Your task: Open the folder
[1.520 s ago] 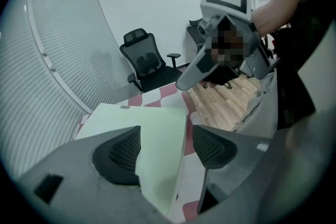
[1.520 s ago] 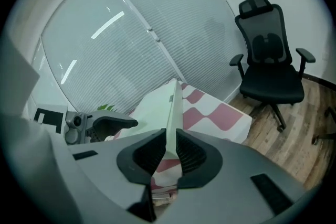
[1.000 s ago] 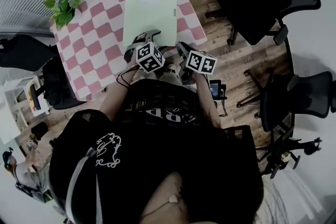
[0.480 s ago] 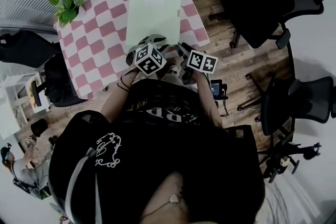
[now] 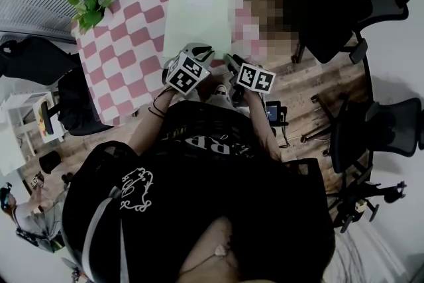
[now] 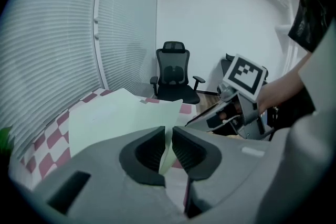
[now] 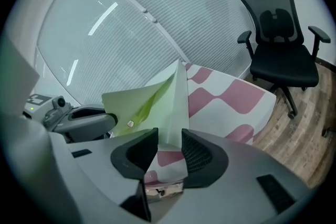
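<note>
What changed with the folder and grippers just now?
The left gripper has just closed on the folder, at its near edge, and raised it. The right gripper has just opened, a folder sheet between its jaws. Its far end stays on the checkered table.

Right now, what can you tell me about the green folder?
The folder is pale green, thin and card-like, lying on the pink-and-white checked table. Its near edge is lifted, so the cover peels up from the sheet beneath. The left hand-held gripper, whose jaws have just been closing, pinches that cover. The right hand-held gripper has just opened; a folder edge stands between its jaws, which are apart.
</note>
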`<state>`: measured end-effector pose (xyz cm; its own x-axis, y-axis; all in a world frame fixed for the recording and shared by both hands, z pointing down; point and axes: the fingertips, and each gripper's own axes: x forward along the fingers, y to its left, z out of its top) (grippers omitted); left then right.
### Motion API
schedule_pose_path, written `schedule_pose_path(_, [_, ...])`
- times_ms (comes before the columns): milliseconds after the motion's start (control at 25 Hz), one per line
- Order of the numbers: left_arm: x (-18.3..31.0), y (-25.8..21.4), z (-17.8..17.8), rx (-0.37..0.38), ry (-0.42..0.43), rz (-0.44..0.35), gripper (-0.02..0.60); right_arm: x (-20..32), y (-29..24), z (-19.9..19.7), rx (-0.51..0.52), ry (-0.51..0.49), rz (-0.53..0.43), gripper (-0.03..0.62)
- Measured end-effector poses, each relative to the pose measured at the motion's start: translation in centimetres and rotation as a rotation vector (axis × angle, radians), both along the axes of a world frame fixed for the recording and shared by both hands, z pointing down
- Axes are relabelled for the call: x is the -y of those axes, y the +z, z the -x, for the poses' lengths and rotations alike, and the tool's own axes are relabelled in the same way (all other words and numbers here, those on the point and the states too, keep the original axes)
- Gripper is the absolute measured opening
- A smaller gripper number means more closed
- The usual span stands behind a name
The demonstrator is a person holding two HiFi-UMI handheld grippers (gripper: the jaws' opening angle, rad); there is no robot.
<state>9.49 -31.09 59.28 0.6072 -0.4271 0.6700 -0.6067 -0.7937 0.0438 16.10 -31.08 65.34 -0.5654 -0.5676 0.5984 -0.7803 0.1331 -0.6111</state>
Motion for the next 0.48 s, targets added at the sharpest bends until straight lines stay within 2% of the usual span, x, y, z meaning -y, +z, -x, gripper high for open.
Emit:
schedule_pose_path(160, [0.4, -2.7, 1.0, -0.057, -0.022, -0.058, 0.054, 0.0, 0.0, 0.0, -0.031, -0.002, -0.019, 0.119])
schedule_pose_path(320, [0.7, -6.4, 3.6, -0.129, -0.094, -0.119, 0.054, 0.0, 0.0, -0.1, -0.033, 0.015, -0.021, 0.120])
schedule_pose_path(480, [0.1, -8.7, 7.3, -0.111, -0.165, -0.219, 0.054, -0.1, -0.1, 0.0, -0.038, 0.029, -0.019, 0.120])
